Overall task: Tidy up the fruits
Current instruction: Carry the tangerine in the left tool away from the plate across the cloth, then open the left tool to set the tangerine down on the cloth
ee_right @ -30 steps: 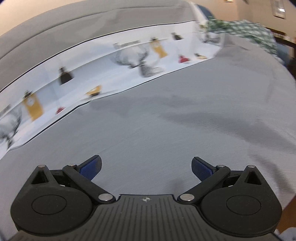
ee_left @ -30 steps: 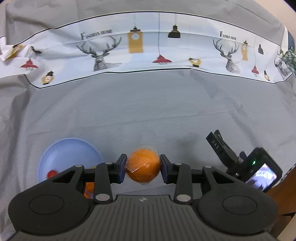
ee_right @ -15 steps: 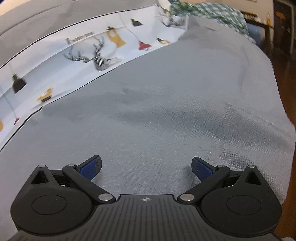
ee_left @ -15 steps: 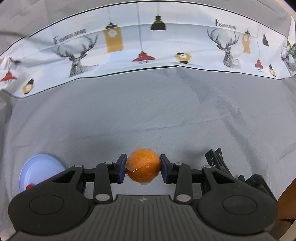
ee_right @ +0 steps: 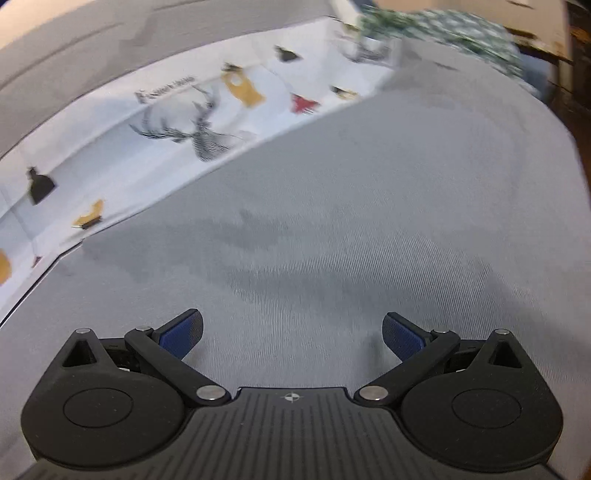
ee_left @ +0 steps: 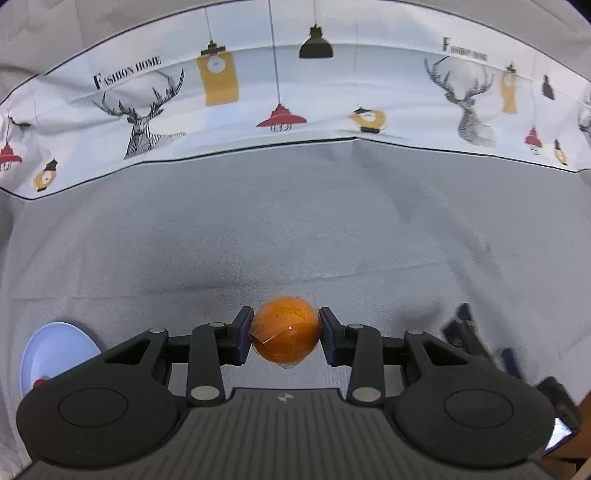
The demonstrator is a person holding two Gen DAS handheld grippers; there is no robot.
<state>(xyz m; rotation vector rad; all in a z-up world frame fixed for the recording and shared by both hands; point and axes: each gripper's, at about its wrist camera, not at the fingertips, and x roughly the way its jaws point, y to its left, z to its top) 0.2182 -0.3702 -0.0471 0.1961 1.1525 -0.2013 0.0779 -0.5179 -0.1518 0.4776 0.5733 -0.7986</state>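
Observation:
My left gripper is shut on an orange wrapped in clear film and holds it above the grey cloth. A pale blue bowl sits at the lower left, partly hidden behind the gripper body, with a small red fruit inside. My right gripper is open and empty over bare grey cloth. The right gripper also shows in the left wrist view at the lower right, blurred.
A grey tablecloth covers the table, with a white printed band of deer and lamps at the back. A green checked cloth lies at the far right. The table edge and wooden floor show on the right.
My left gripper has moved away from the blue bowl with the orange, so the bowl has slid to the lower left edge. The right gripper view has swung and is blurred.

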